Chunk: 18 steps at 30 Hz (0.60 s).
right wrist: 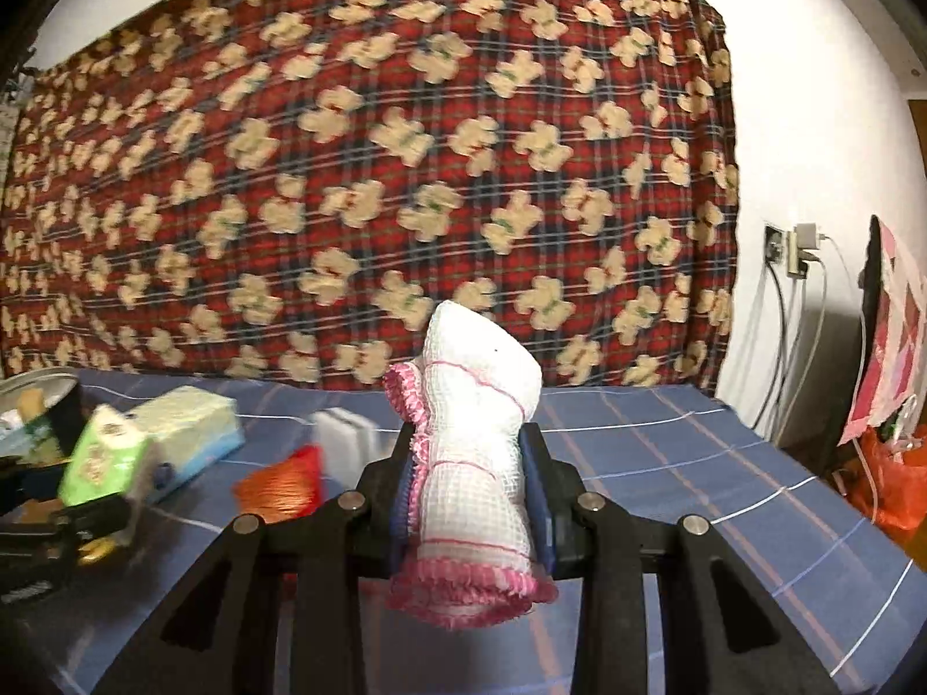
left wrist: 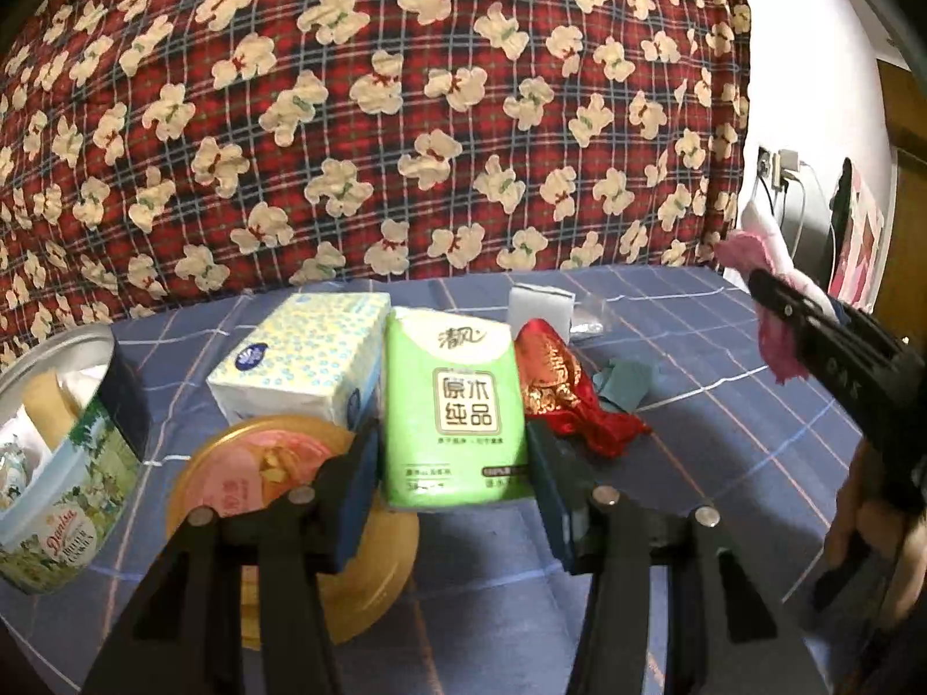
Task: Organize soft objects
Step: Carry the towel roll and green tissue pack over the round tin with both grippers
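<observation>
My left gripper (left wrist: 455, 457) is shut on a green tissue pack (left wrist: 455, 405), held upright above the blue checked table (left wrist: 724, 405). My right gripper (right wrist: 474, 475) is shut on a rolled white cloth with pink trim (right wrist: 478, 452), held above the table; this gripper and cloth (left wrist: 776, 341) also show at the right of the left wrist view. A white-and-blue tissue box (left wrist: 304, 359), a red and gold cloth (left wrist: 559, 388) and a white sponge block (left wrist: 539, 304) lie on the table behind the green pack.
An open cookie tin (left wrist: 64, 452) stands at the left, its gold lid (left wrist: 289, 498) flat below my left gripper. A teal scrap (left wrist: 626, 379) lies by the red cloth. A red bear-print blanket (left wrist: 376, 116) hangs behind. Wall sockets and cables (right wrist: 794, 266) are at right.
</observation>
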Each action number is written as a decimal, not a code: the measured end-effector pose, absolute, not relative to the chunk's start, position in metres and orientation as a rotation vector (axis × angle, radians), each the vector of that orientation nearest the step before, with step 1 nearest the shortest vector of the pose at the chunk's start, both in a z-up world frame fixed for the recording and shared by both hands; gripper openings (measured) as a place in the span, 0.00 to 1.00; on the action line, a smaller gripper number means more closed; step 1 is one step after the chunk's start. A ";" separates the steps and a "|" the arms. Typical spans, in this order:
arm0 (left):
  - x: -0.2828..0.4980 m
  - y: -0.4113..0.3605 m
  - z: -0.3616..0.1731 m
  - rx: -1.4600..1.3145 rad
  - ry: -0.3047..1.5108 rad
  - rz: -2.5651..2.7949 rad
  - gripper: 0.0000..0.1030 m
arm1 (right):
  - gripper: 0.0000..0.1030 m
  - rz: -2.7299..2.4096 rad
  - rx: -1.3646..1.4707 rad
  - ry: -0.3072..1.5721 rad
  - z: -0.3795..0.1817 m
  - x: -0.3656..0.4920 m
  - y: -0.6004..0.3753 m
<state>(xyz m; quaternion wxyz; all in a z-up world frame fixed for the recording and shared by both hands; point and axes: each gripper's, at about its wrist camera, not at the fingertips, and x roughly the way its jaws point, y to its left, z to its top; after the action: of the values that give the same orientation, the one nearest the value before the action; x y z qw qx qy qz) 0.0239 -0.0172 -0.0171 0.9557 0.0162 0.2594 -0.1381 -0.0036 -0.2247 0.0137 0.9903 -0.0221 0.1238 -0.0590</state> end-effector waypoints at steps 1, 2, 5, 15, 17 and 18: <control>0.023 -0.017 -0.016 0.037 0.520 -0.280 0.48 | 0.35 -0.104 -0.043 0.251 0.013 -0.006 -0.217; 0.021 -0.015 -0.016 0.044 0.508 -0.278 0.48 | 0.35 -0.095 -0.044 0.252 0.012 -0.008 -0.210; 0.016 -0.010 -0.014 0.052 0.487 -0.267 0.48 | 0.35 -0.065 -0.036 0.248 0.011 -0.014 -0.188; 0.015 0.042 -0.010 0.008 0.470 -0.184 0.48 | 0.35 0.014 -0.025 0.248 0.008 -0.020 -0.128; 0.015 0.053 -0.011 0.003 0.467 -0.164 0.48 | 0.35 0.032 -0.026 0.244 0.008 -0.020 -0.115; 0.014 0.058 -0.012 0.004 0.464 -0.155 0.48 | 0.35 0.040 -0.029 0.243 0.008 -0.020 -0.110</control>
<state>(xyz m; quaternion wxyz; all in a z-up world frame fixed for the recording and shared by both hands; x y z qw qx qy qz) 0.0140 0.0578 -0.0117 0.9703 0.0021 0.2296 -0.0767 -0.0200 -0.1097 0.0079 0.9923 -0.0146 0.1211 0.0200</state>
